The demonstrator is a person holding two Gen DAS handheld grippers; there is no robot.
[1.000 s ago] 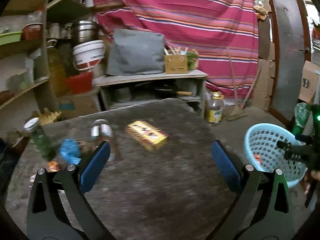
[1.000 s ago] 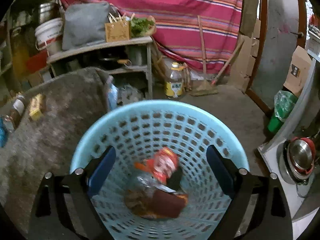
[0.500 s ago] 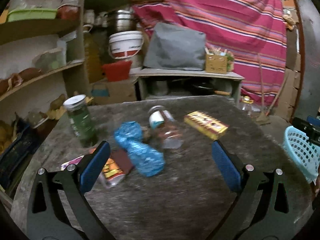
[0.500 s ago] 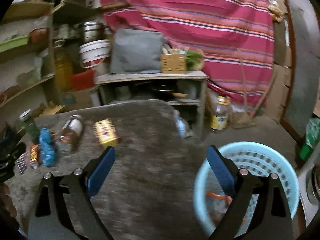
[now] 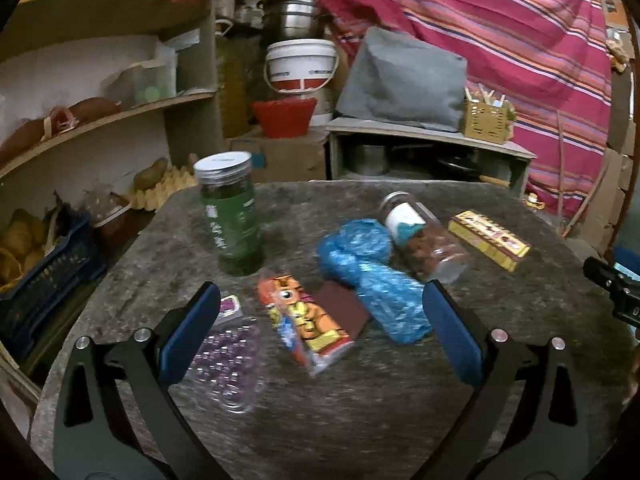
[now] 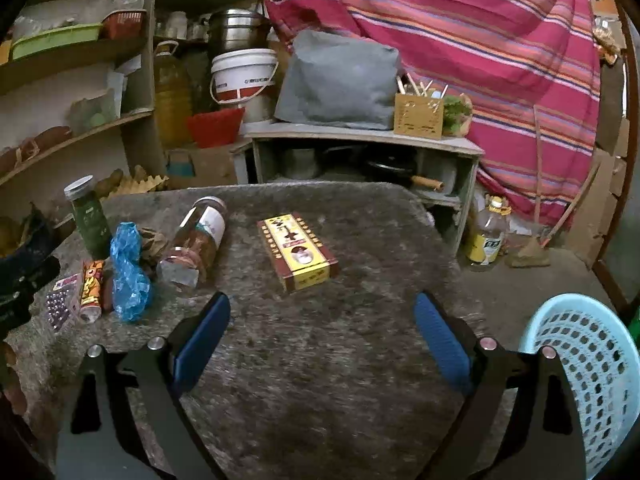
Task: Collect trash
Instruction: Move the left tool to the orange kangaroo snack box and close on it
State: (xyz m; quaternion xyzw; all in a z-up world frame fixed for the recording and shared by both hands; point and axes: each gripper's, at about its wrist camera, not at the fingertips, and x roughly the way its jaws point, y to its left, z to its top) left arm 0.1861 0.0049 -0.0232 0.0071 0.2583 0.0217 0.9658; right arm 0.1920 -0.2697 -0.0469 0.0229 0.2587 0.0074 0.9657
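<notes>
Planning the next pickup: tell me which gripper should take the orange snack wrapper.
Left. The left gripper is open with the orange snack wrapper lying between its fingers. The right gripper is open over bare table, nearer the yellow box and blue basket.

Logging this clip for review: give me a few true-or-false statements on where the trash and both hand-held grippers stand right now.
1. The left hand-held gripper is open and holds nothing. True.
2. The green jar lies on its side. False: it stands upright.
3. The clear jar lies on its side. True.
4. The right hand-held gripper grips the yellow box. False: it is open, and the box lies on the table.
5. The blue basket is on the table. False: it is beside it.
</notes>
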